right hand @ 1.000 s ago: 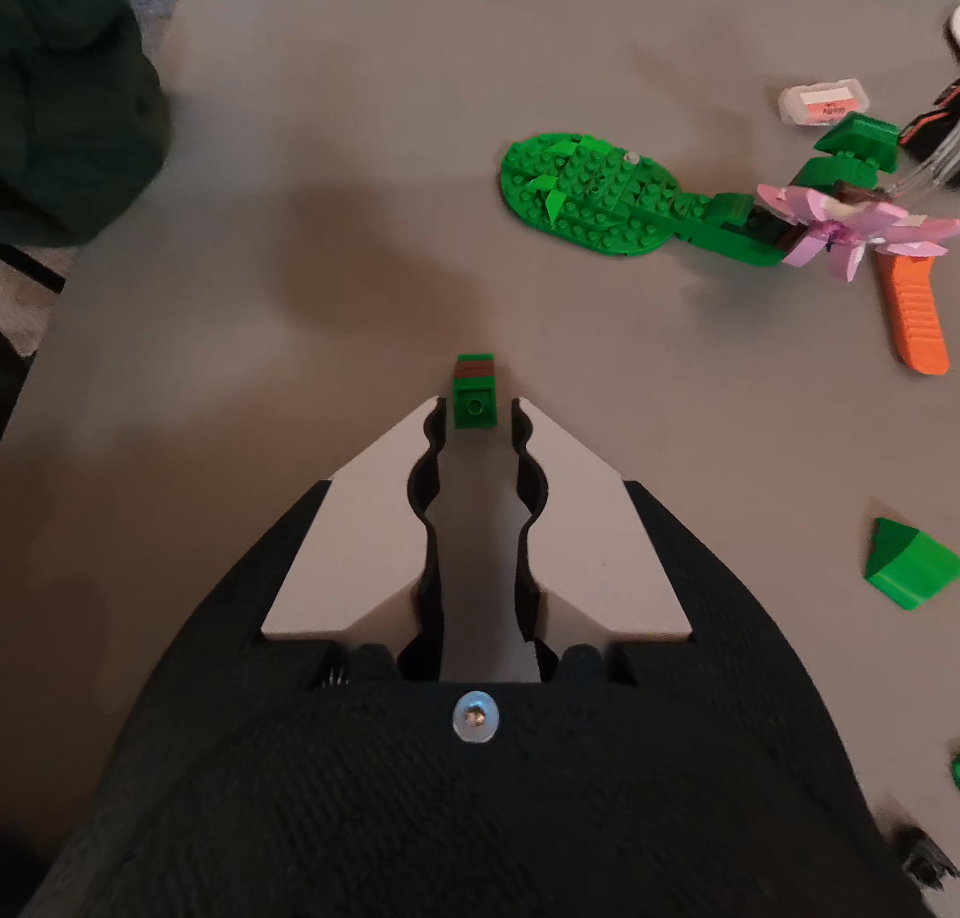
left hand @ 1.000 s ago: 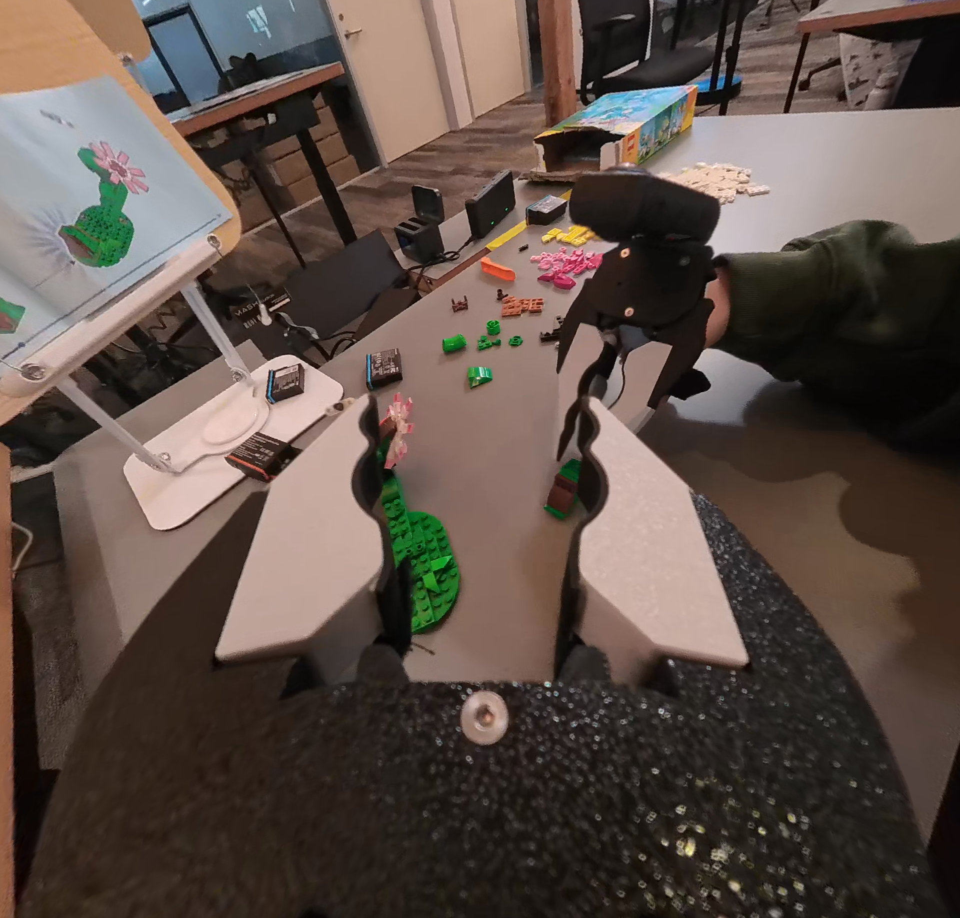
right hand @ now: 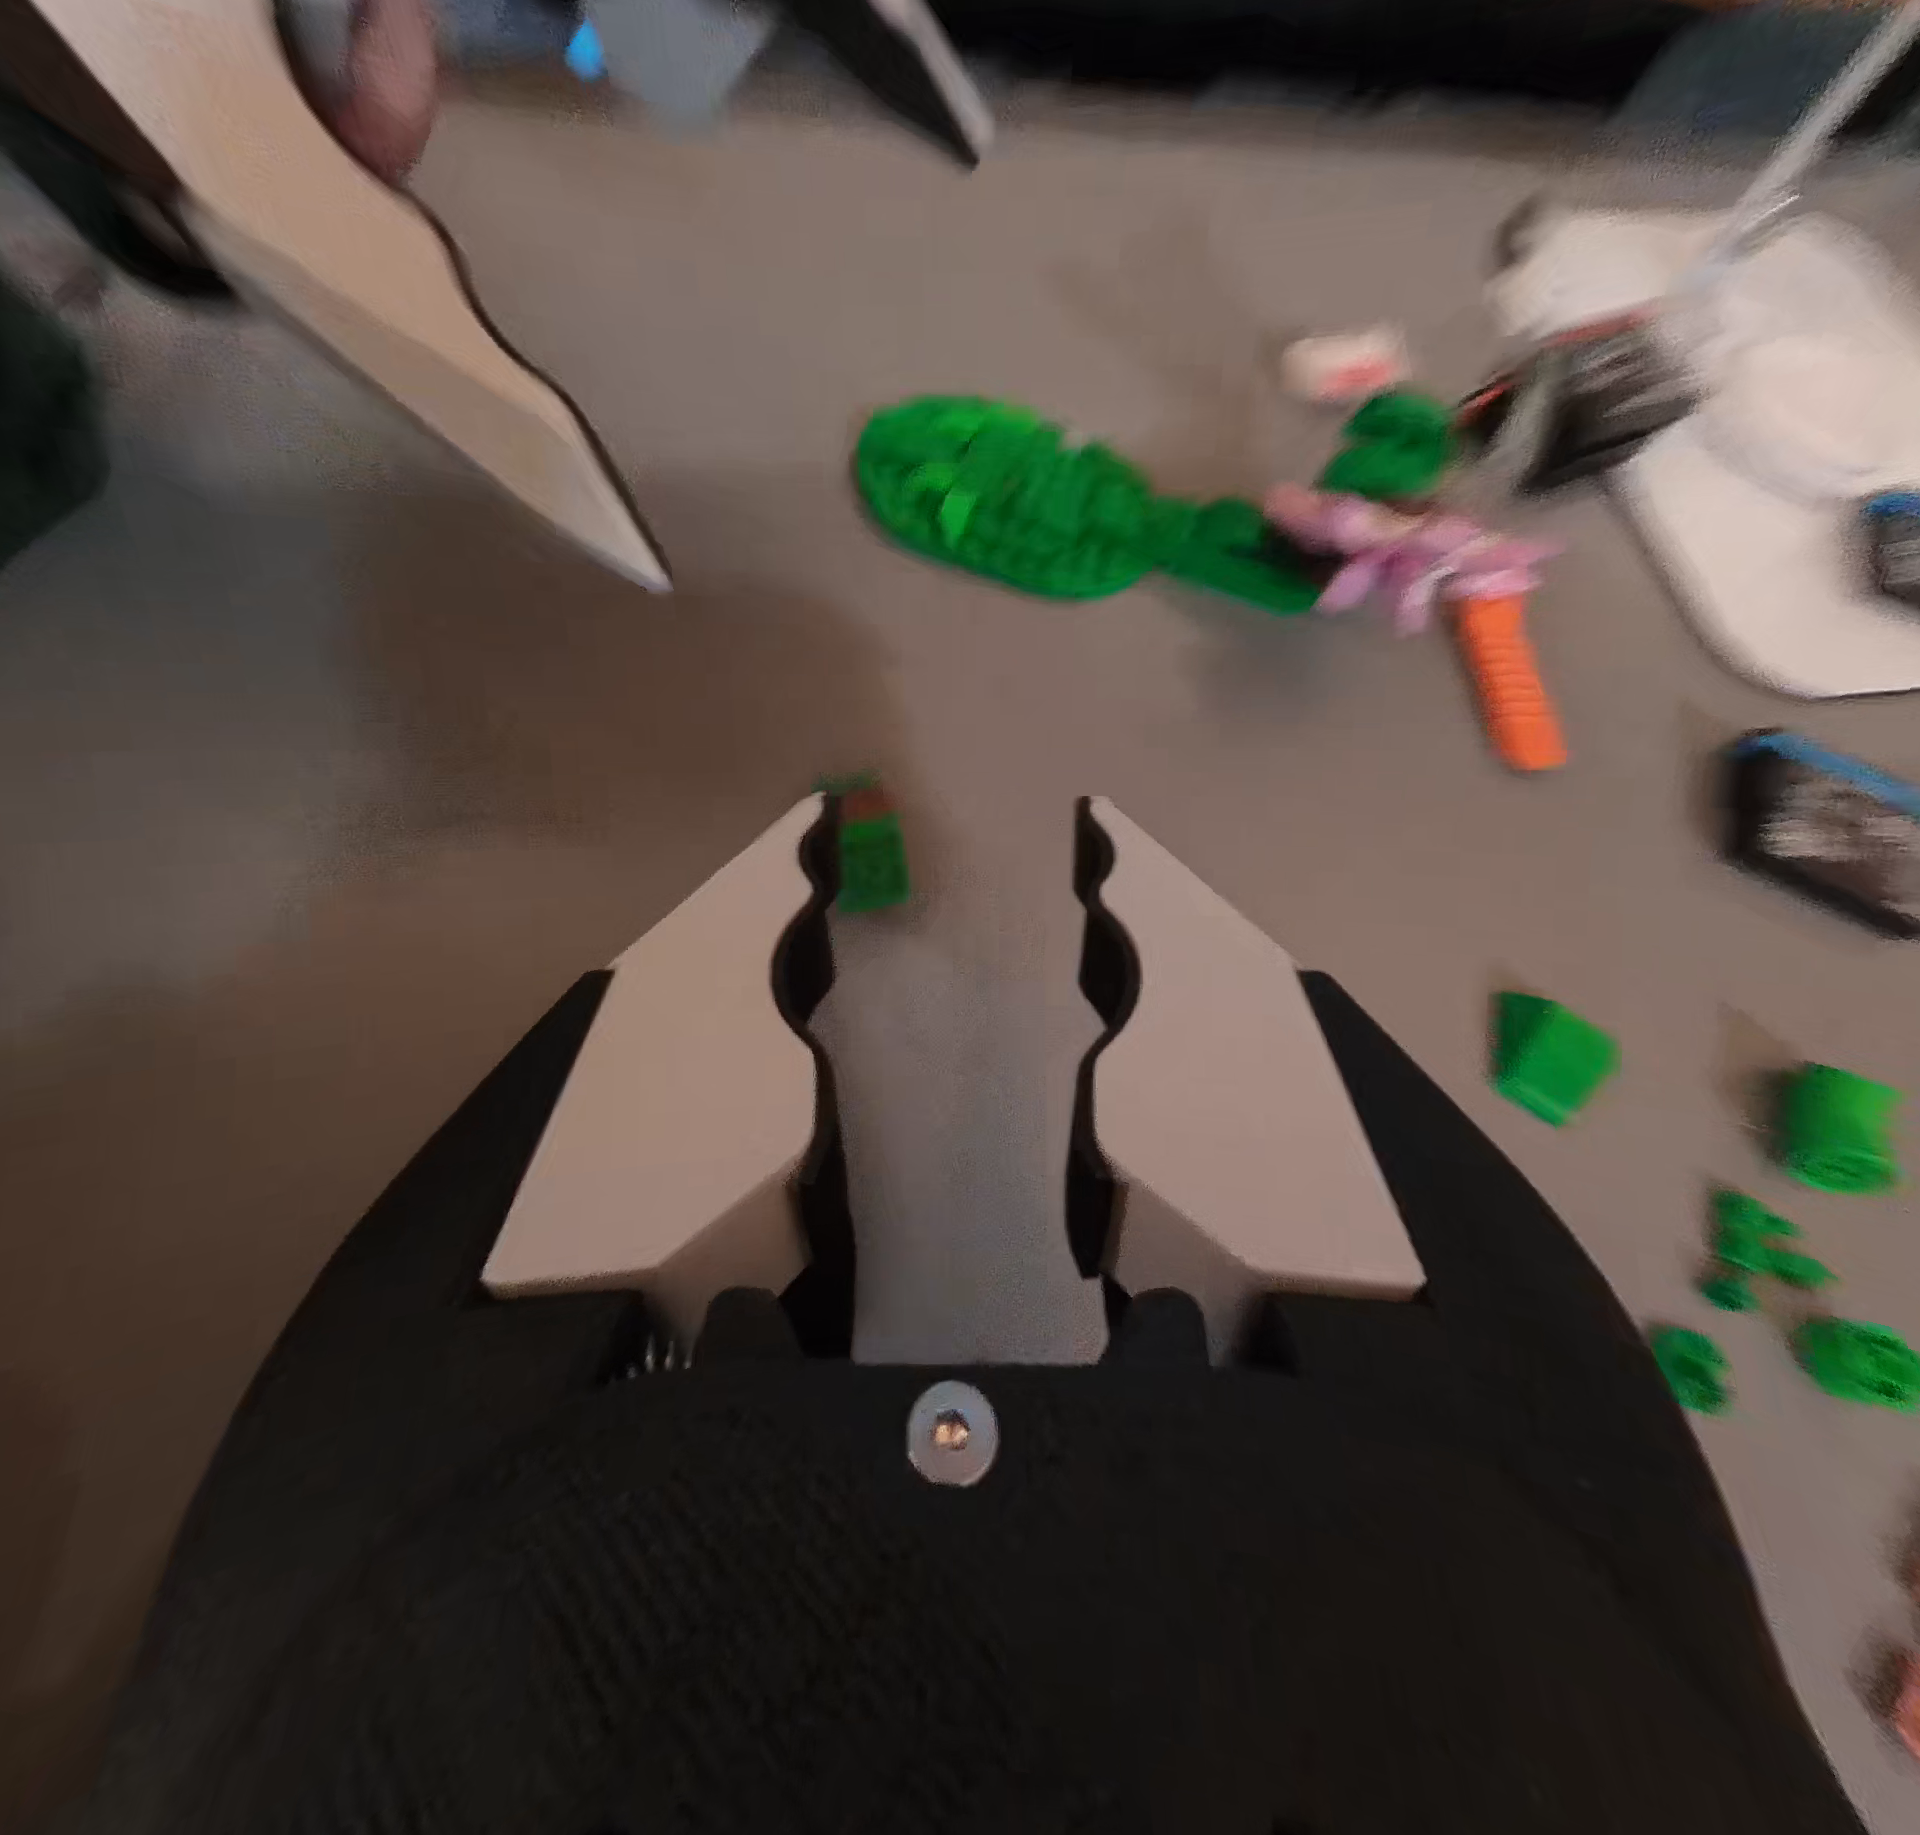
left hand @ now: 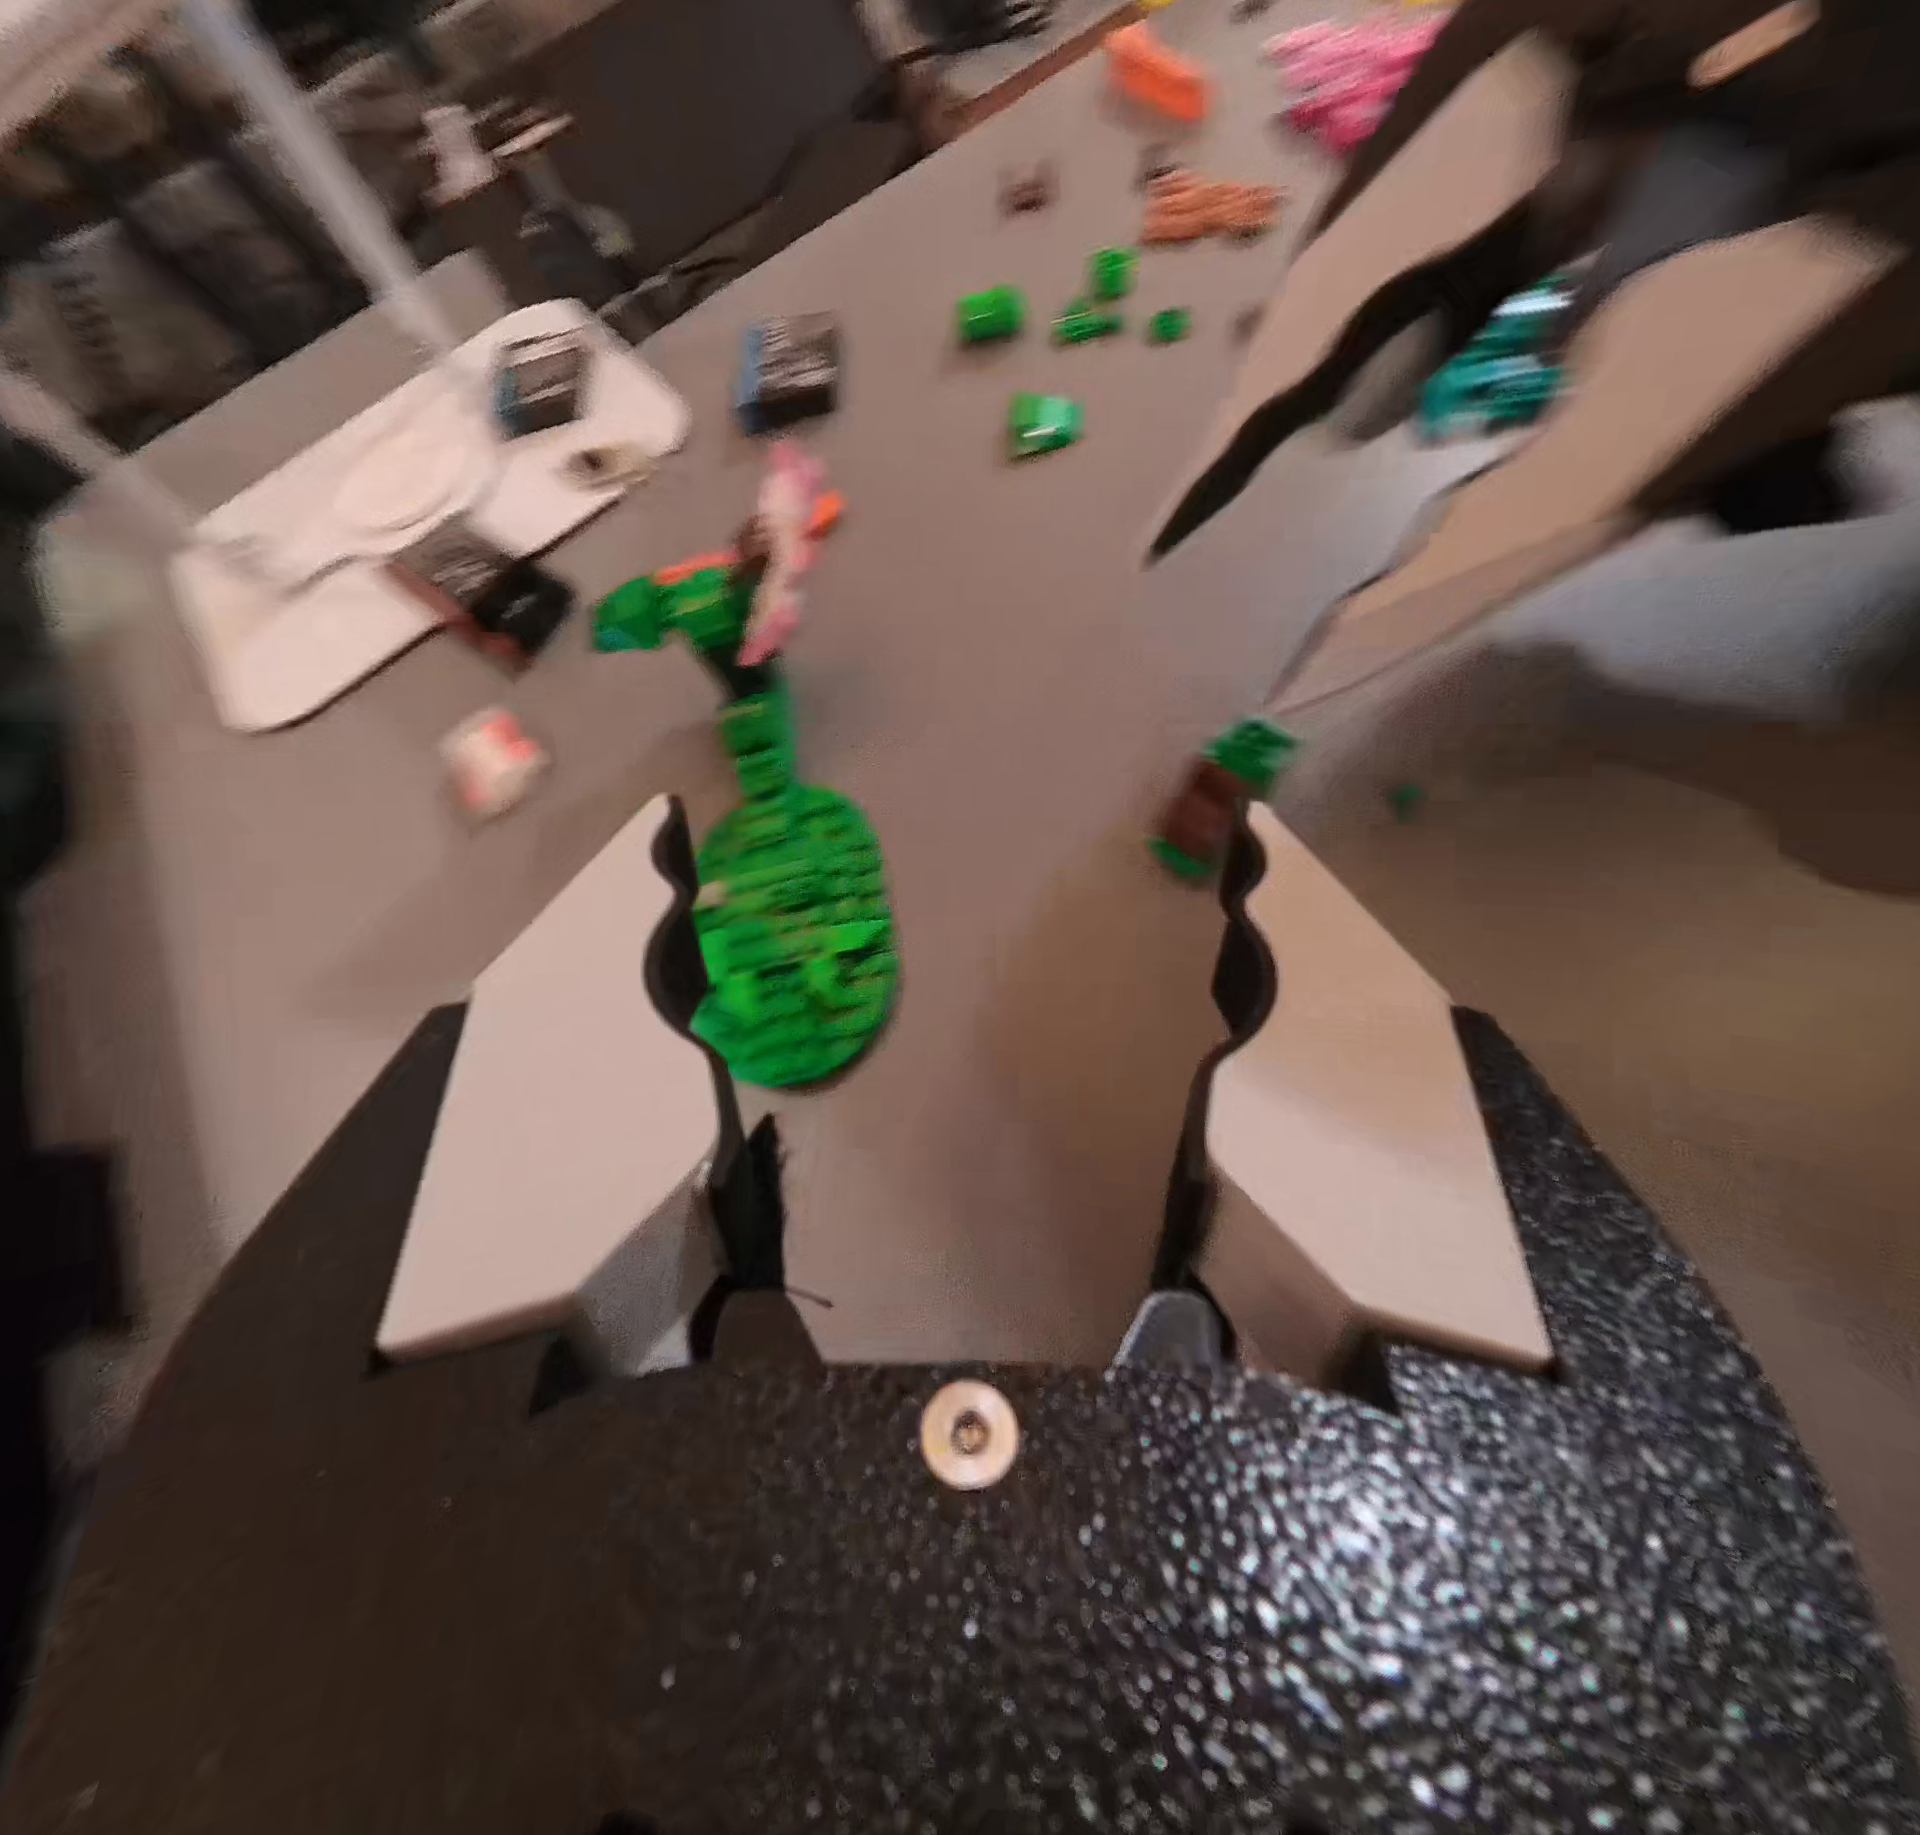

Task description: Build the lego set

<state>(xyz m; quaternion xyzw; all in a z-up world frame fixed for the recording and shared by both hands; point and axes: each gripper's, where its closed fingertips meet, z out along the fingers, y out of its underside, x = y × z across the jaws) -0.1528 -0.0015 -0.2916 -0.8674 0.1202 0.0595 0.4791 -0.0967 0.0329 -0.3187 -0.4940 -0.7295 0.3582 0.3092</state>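
Both views are blurred by motion. The green cactus build (left hand: 795,954) with a pink flower (right hand: 1392,549) lies flat on the grey table (left hand: 1018,663); it also shows in the right wrist view (right hand: 997,497). A small green and brown brick stack (right hand: 873,850) lies on the table beside my right gripper's left fingertip; it also shows in the left wrist view (left hand: 1226,798). My right gripper (right hand: 954,803) is open and empty. My left gripper (left hand: 956,819) is wide open and empty, between the build and the small stack. Each gripper shows in the other's view, the right (left hand: 1226,622) and the left (right hand: 810,367).
Loose green pieces (right hand: 1548,1058) lie to the right, and pink pieces (left hand: 1340,81) farther back. An orange brick separator (right hand: 1512,684) lies by the flower. A white stand base (left hand: 416,497), small black boxes (left hand: 790,372) and a small white piece (left hand: 488,767) are at the left. The small white piece (left hand: 488,767) lies around 20 cm away from my left fingertips.
Both grippers have opened wider and moved closer together over the table. The small stack now lies beside the right gripper's left fingertip instead of between the tips.
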